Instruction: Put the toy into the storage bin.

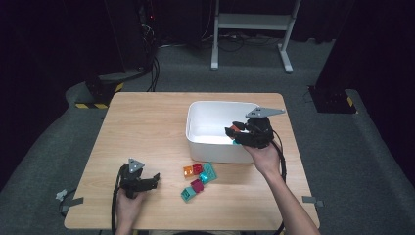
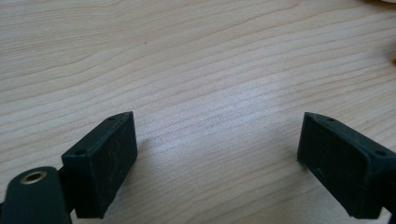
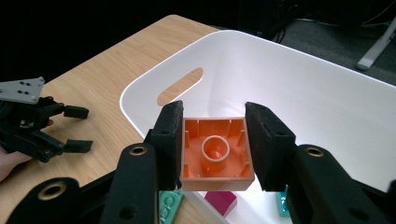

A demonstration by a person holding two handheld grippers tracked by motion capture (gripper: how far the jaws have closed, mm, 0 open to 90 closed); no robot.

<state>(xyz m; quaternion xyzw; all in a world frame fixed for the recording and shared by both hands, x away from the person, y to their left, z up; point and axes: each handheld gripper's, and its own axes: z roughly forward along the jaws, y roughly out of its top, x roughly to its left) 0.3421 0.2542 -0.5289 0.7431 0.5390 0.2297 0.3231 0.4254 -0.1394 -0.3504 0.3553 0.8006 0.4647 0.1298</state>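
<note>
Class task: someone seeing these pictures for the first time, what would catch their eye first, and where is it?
The orange block, clamped hollow side up in the right gripper over the white bin. Next, the bright blocks clustered on the wooden table in front of the bin, with the left gripper open beside them.

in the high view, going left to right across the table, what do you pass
left hand-held gripper → teal block at the near edge of the pile → white bin → right hand-held gripper, holding an orange block over the bin
</note>
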